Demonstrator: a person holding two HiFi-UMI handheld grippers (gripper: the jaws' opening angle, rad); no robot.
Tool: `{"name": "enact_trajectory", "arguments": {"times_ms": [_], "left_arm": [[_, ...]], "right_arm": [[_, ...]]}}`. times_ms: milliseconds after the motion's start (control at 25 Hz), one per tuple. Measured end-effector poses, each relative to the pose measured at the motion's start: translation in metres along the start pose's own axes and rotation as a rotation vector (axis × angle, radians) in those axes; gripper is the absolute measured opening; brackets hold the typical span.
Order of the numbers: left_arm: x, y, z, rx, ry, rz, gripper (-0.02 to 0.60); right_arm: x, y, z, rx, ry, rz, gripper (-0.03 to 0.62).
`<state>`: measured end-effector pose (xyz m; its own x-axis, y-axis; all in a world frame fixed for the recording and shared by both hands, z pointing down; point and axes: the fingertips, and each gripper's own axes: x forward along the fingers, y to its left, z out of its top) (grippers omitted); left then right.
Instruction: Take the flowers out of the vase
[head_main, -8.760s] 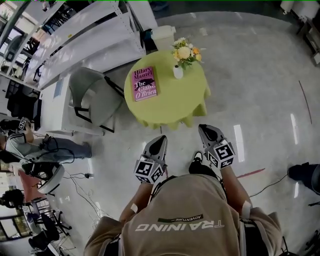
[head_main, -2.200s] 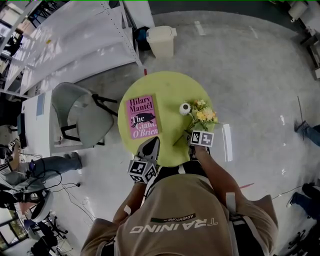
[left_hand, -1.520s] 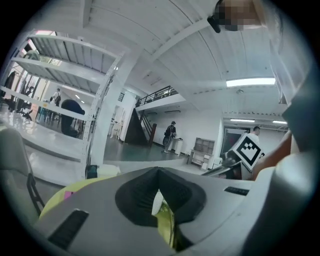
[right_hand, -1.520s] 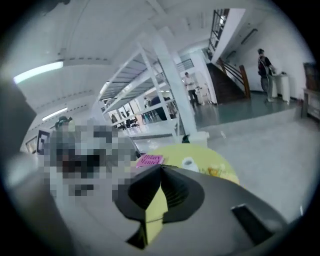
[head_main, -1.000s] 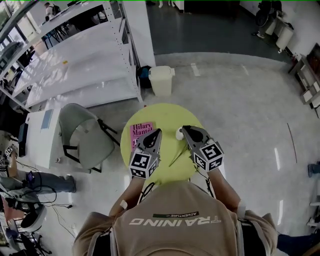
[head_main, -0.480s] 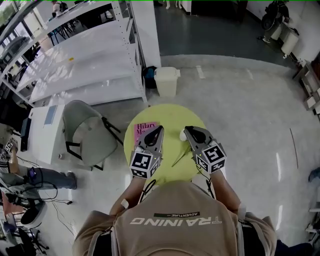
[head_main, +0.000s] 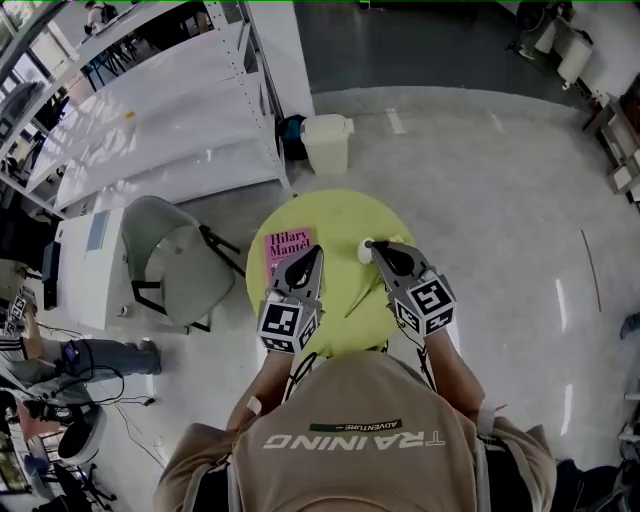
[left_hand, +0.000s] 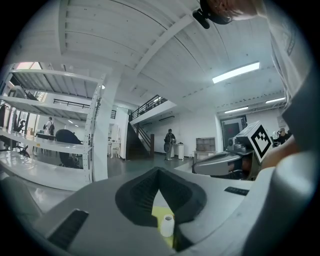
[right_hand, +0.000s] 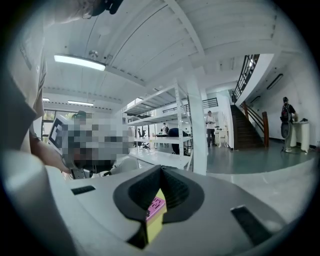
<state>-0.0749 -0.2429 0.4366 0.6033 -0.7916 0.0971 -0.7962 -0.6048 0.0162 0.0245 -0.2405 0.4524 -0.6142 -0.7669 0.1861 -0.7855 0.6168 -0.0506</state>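
Note:
A small white vase (head_main: 366, 250) stands empty on the round yellow-green table (head_main: 335, 215). The flowers (head_main: 360, 298) lie flat on the table beside it. Their green stems show between my two grippers, and the blooms are mostly hidden under my right gripper (head_main: 378, 247). That gripper hovers shut and empty next to the vase. My left gripper (head_main: 311, 262) is shut too, empty, above the pink book (head_main: 286, 246). The left gripper view shows the vase (left_hand: 166, 225) just below its closed jaws. The right gripper view shows the book (right_hand: 156, 204) on the table's edge.
A grey chair (head_main: 175, 260) stands left of the table. Behind the table are a white waste bin (head_main: 328, 143) and long white shelving (head_main: 150, 110). A person (head_main: 70, 355) sits on the floor at the far left. Shiny floor surrounds the table.
At first the flowers stood in the vase; now they lie on the table. The right gripper was down at the stems and has since lifted off. Over the last second both grippers stay put.

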Motion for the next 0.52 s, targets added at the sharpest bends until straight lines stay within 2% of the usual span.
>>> {"name": "enact_trajectory", "arguments": {"times_ms": [520], "left_arm": [[0.002, -0.013, -0.007, -0.004, 0.015, -0.01, 0.002]], "right_arm": [[-0.01, -0.006, -0.012, -0.004, 0.017, 0.004, -0.003]]}}
